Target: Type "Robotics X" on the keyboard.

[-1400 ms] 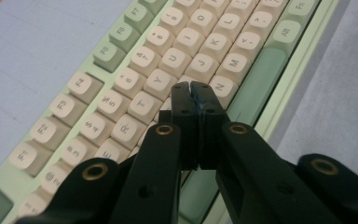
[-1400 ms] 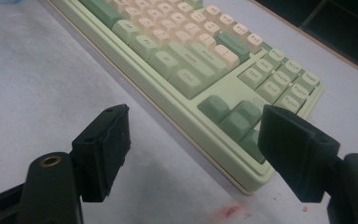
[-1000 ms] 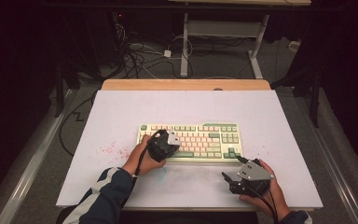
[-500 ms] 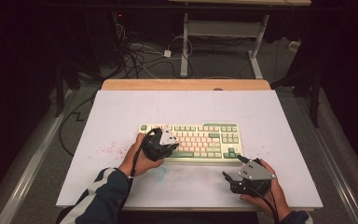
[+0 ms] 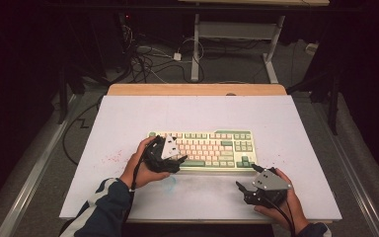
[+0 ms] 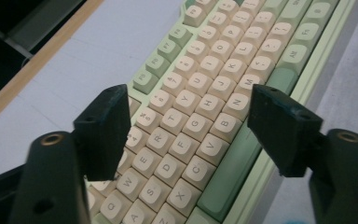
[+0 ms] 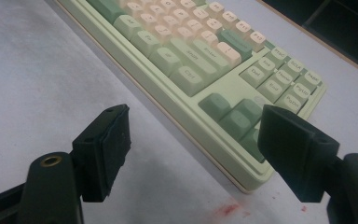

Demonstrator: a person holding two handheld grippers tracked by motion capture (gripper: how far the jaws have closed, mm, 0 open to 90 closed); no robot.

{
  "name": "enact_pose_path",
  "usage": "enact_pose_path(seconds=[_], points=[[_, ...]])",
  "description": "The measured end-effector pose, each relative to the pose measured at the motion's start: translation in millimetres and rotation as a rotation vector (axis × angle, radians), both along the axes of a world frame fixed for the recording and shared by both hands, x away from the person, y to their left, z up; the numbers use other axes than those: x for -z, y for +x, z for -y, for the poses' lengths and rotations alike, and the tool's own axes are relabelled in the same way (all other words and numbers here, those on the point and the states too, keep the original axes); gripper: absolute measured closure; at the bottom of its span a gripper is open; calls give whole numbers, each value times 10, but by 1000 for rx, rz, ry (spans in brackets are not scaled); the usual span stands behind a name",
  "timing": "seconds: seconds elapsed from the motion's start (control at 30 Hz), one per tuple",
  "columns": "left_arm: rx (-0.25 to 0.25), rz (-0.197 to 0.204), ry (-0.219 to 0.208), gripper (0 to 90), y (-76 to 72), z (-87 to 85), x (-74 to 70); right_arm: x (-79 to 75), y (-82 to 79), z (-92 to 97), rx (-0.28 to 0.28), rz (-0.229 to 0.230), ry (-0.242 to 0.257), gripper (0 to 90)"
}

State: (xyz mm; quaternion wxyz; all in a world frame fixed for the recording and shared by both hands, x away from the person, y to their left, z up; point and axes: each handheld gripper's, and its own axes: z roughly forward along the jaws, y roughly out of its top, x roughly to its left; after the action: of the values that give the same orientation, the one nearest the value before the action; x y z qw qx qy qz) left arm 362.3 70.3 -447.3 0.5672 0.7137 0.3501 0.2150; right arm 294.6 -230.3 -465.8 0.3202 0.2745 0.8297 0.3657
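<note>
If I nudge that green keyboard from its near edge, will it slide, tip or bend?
The keyboard lies flat and low on the white table cover, so it probably slides rather than tips. Its thick one-piece case looks stiff, unlikely to flex. The raised keys may press down or snag if touched.

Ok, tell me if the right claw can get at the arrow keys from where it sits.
Probably yes. The right claw stands open just off the keyboard's near right corner, and the arrow keys lie right ahead of its jaws with nothing between. The left claw is over the letter keys, well clear.
</note>
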Motion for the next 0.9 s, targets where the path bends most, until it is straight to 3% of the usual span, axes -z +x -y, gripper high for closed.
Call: enact_pose_path(seconds=[0.17, 0.53, 0.9], points=[[-7, 17, -26, 220, -22, -82, -31, -2, 3, 7, 8, -1, 0, 269], [-62, 61, -14, 196, -89, -329, -7, 2, 5, 3, 12, -1, -5, 273], [-111, 58, -5, 186, -158, -571, 94, 7, 22, 1, 17, -4, -4, 277]])
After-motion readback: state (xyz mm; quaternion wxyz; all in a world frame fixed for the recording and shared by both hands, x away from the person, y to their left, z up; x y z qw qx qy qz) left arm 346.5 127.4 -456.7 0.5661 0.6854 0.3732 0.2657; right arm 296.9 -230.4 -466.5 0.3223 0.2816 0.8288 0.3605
